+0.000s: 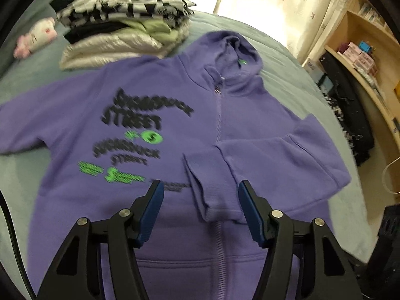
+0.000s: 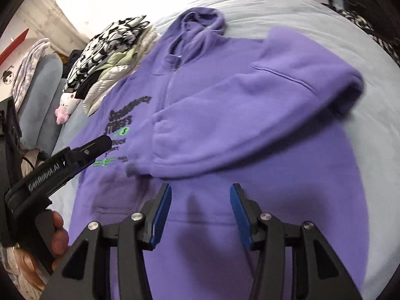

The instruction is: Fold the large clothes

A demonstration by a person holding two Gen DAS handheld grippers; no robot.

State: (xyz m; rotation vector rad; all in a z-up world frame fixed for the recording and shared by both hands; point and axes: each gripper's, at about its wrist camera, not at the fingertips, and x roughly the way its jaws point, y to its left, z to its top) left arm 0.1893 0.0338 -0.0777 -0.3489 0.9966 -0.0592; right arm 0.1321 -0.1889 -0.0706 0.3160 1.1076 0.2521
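Observation:
A purple zip hoodie (image 1: 250, 130) with black and green print lies face up on a pale blue bed (image 1: 282, 57), hood pointing away. One sleeve (image 2: 225, 125) is folded across the chest, and its cuff (image 1: 212, 190) rests near the zip. My left gripper (image 1: 200, 186) hovers over that cuff with its blue pads apart and nothing pressed between them. In the right wrist view the left gripper (image 2: 100, 142) shows at the left, held by a hand (image 2: 60, 235). My right gripper (image 2: 200, 187) is open above the hoodie's lower front (image 2: 200, 225), holding nothing.
A stack of folded clothes (image 1: 120, 25) topped by a black-and-white checked piece sits beyond the hoodie's left shoulder. A pink and white plush toy (image 1: 37, 37) lies beside it. Wooden shelves (image 1: 362, 57) and dark bags (image 1: 350, 115) stand past the bed's right edge. Curtains (image 1: 287, 0) hang behind.

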